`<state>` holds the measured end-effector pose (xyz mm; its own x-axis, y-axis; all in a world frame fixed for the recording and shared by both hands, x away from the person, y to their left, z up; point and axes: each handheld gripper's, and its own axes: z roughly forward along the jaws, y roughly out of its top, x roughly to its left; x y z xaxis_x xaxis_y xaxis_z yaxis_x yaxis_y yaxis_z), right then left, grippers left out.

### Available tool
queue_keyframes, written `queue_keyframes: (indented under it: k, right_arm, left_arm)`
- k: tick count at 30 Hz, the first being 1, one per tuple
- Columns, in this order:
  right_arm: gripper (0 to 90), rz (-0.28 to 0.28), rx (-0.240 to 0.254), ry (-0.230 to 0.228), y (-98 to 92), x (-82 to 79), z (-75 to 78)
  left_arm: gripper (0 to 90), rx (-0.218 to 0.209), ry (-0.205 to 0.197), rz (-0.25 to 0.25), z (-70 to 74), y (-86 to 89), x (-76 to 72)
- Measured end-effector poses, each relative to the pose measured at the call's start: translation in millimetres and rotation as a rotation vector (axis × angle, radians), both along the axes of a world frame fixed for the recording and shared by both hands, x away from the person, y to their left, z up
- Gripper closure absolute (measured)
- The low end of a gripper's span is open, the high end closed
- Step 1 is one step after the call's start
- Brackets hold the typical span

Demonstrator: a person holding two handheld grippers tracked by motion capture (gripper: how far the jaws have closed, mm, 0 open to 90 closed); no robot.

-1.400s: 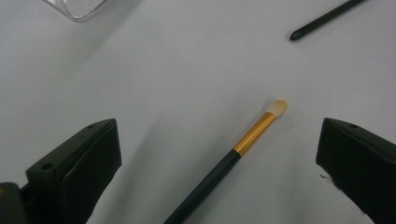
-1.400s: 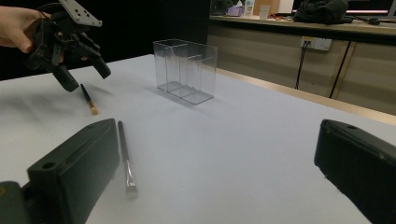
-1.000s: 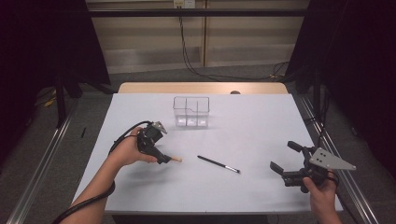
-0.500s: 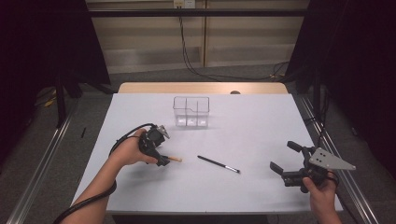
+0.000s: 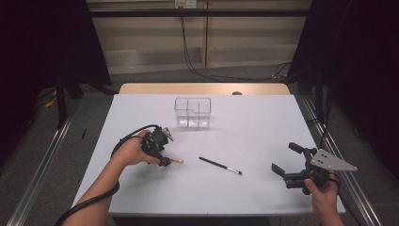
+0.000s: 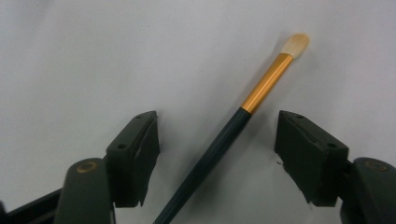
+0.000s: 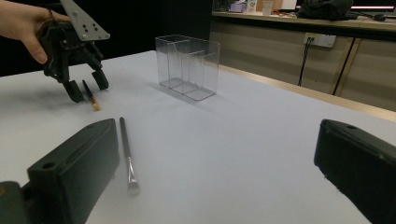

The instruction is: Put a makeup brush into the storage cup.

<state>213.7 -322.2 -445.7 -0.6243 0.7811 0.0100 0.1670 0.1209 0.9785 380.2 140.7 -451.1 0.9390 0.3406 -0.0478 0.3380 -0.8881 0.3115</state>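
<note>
Left gripper [image 6: 217, 156], jaws just closing yet clear, straddles the dark-handled, gold-ferruled brush [image 6: 233, 130] crosswise. Right gripper [image 5: 292, 164] rests wide open, empty, far right.

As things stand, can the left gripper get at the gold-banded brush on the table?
Probably yes. The left gripper already straddles the brush, whose dark handle lies between the jaws. They have just been closing and do not yet touch it. Nothing blocks them.
</note>
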Motion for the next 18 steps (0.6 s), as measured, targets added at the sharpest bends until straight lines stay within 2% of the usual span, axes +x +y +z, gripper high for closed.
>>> queue_keyframes:
  k: [7,12,18]
  right_arm:
    - [0.0,0.003,-0.003,0.002,0.9,0.1,-0.2]
    - [0.0,0.005,-0.004,0.003,1.4,0.4,-0.5]
    - [0.0,0.009,-0.006,0.005,2.0,1.0,-1.1]
  left_arm:
    - [48.8,0.017,0.016,-0.035,3.2,-3.7,-1.5]
    - [55.5,0.041,0.016,-0.055,4.4,-6.5,-1.9]
    - [71.1,0.069,0.040,-0.070,6.3,-12.7,-3.1]
